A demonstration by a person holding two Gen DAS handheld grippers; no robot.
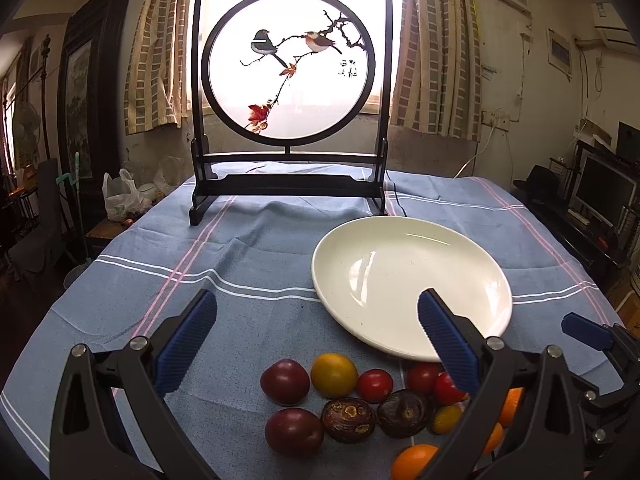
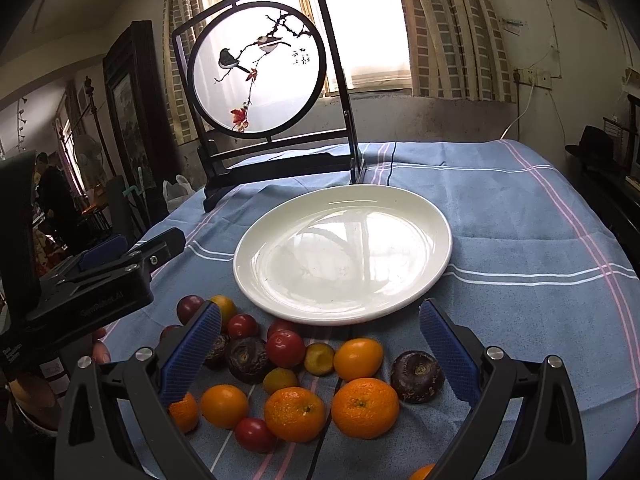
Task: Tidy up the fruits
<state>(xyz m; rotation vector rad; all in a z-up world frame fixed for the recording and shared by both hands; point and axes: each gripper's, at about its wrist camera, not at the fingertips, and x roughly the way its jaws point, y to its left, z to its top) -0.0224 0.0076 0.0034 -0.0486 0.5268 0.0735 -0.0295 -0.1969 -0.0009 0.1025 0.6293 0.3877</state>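
Note:
A white plate lies empty on the blue striped cloth; it also shows in the right wrist view. In front of it lies a loose pile of fruit: dark red plums, cherry tomatoes, brown water chestnuts, yellow kumquats and oranges. My left gripper is open and empty, hovering over the left of the pile. My right gripper is open and empty over the pile, just before the plate's near rim. The left gripper's body shows at the left of the right wrist view.
A black framed bird screen stands at the back of the table behind the plate. The blue cloth has wrinkles and covers the table to its edges. A cable runs past the screen's right foot. Furniture and a monitor stand beyond the right edge.

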